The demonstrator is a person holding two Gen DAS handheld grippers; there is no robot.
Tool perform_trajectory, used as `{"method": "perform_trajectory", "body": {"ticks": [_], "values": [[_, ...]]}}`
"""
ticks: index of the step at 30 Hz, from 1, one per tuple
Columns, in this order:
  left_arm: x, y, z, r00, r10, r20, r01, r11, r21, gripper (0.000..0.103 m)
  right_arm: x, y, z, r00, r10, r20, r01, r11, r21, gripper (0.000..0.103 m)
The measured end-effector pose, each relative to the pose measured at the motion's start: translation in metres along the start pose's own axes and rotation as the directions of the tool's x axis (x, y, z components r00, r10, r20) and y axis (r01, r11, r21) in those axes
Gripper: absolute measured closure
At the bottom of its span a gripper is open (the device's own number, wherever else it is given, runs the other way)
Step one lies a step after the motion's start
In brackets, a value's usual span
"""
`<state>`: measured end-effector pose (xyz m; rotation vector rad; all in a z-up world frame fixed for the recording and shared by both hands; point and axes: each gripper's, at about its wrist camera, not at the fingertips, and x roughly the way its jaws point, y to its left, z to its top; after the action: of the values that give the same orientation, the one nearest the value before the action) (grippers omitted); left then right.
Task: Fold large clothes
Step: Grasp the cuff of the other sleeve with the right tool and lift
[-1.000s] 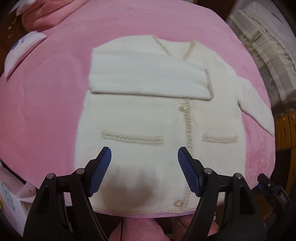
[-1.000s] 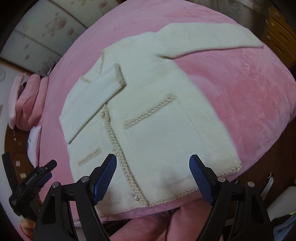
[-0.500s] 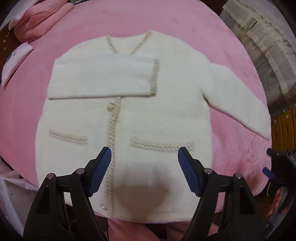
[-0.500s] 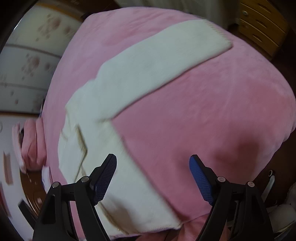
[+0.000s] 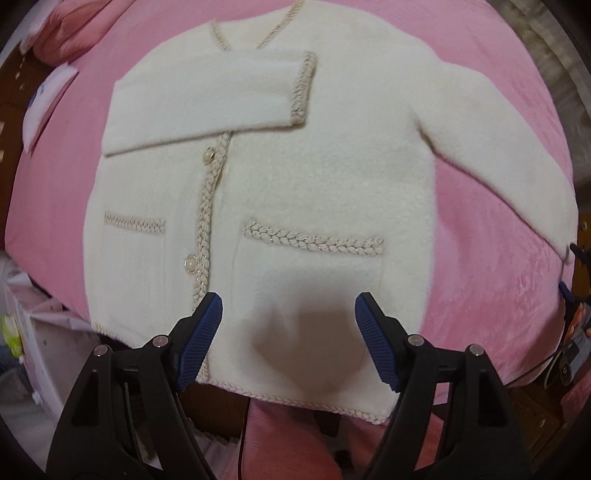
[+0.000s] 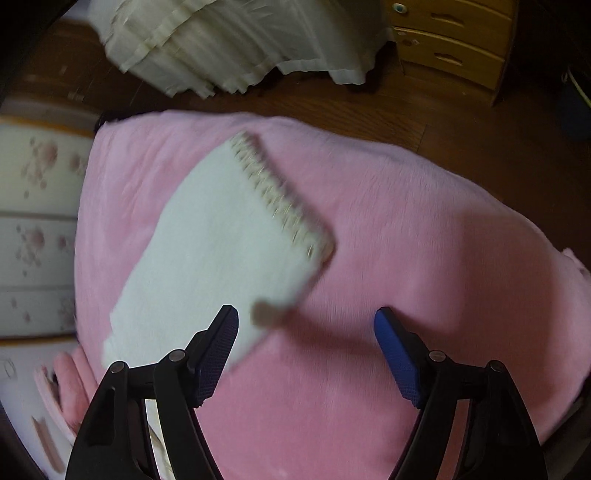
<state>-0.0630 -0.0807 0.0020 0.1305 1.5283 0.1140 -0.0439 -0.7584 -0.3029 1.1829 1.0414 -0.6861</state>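
Observation:
A cream cardigan (image 5: 325, 177) with beige braided trim lies flat, front up, on a pink blanket (image 5: 491, 280). Its left sleeve (image 5: 207, 99) is folded across the chest. Its right sleeve (image 5: 517, 177) stretches out to the right. My left gripper (image 5: 286, 325) is open and empty, hovering over the right pocket near the hem. In the right wrist view the outstretched sleeve (image 6: 221, 251) with its braided cuff (image 6: 280, 199) lies on the blanket (image 6: 424, 258). My right gripper (image 6: 306, 347) is open and empty just above the sleeve's near edge.
A wooden floor (image 6: 369, 107), a wooden drawer unit (image 6: 450, 40) and a white cloth pile (image 6: 229, 40) lie beyond the bed. A pink pillow (image 5: 70, 26) and a white paper (image 5: 48, 103) sit at the far left. The other gripper (image 5: 576, 325) shows at the right edge.
My left gripper has shifted right along the hem and closer to the cardigan. My right gripper has swung right, off the body and out over the outstretched sleeve's cuff.

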Motion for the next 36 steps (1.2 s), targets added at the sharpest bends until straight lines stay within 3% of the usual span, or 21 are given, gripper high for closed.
{"method": "perform_trajectory", "body": {"ticks": [2, 5, 9, 11, 13, 19, 25, 31, 36], "values": [[0.004, 0.004, 0.006, 1.0, 0.003, -0.017, -0.004, 0.999, -0.049, 0.03, 0.004, -0.002, 0.012, 1.0, 0.017, 0.02, -0.017, 1.0, 0.015, 0.025], [0.008, 0.006, 0.012, 0.999, 0.001, -0.044, -0.005, 0.996, -0.092, 0.03, 0.01, 0.004, 0.022, 0.999, -0.01, 0.034, 0.011, 1.0, -0.026, 0.037], [0.014, 0.003, 0.019, 0.997, 0.038, -0.071, -0.044, 0.996, -0.083, 0.03, 0.014, 0.016, 0.03, 0.997, -0.049, 0.054, 0.054, 0.993, -0.104, 0.066], [0.015, 0.003, 0.018, 0.997, 0.028, -0.069, -0.033, 0.996, -0.078, 0.03, 0.016, 0.022, 0.032, 0.996, -0.071, 0.062, 0.078, 0.99, -0.12, 0.072], [0.016, 0.004, 0.017, 0.998, 0.015, -0.069, -0.02, 0.997, -0.073, 0.03, 0.011, 0.027, 0.031, 0.991, -0.1, 0.09, 0.112, 0.984, -0.14, 0.085], [0.014, 0.021, 0.014, 0.998, -0.04, -0.044, 0.036, 0.995, -0.093, 0.03, -0.025, 0.047, 0.016, 0.982, -0.055, 0.182, 0.084, 0.985, -0.153, 0.088], [0.002, 0.059, 0.025, 0.998, -0.056, 0.006, 0.056, 0.986, -0.154, 0.031, -0.064, 0.1, -0.011, 0.966, 0.083, 0.243, -0.021, 0.968, -0.249, 0.089], [-0.016, 0.117, 0.051, 0.988, -0.098, 0.123, 0.116, 0.982, -0.149, 0.031, -0.08, 0.194, -0.072, 0.939, 0.261, 0.224, -0.157, 0.904, -0.398, 0.089], [-0.023, 0.178, 0.072, 0.967, -0.148, 0.208, 0.178, 0.975, -0.132, 0.031, -0.064, 0.288, -0.152, 0.927, 0.348, 0.14, -0.231, 0.824, -0.518, 0.089]]}}
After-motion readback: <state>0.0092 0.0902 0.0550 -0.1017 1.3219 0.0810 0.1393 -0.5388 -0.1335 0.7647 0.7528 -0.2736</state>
